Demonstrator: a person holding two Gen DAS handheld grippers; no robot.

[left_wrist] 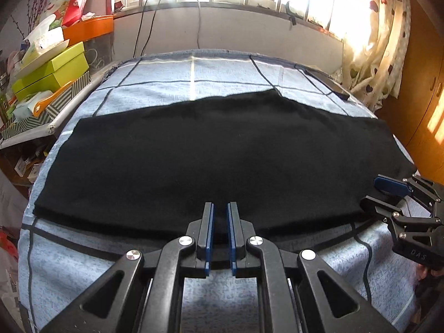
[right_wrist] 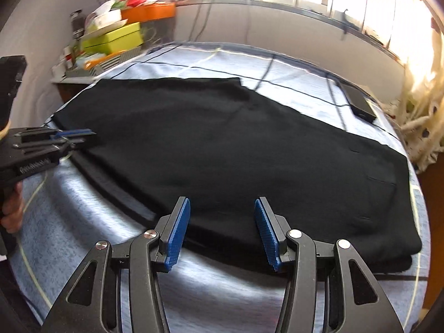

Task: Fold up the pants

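Along the near edge of the black pants [left_wrist: 216, 152], left gripper [left_wrist: 220, 208] narrowed yet empty, right gripper [right_wrist: 222, 208] released, bare bedcover [left_wrist: 69, 263] around.

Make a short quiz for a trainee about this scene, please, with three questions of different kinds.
1. True or false: the black pants lie flat on the blue checked cover.
2. Which has the wider jaws: A) left gripper, B) right gripper?
3. Fill in: the dark flat device lies on the cover beyond the pants, near the ____.

Key: 1 true. 2 B. 3 curtain.
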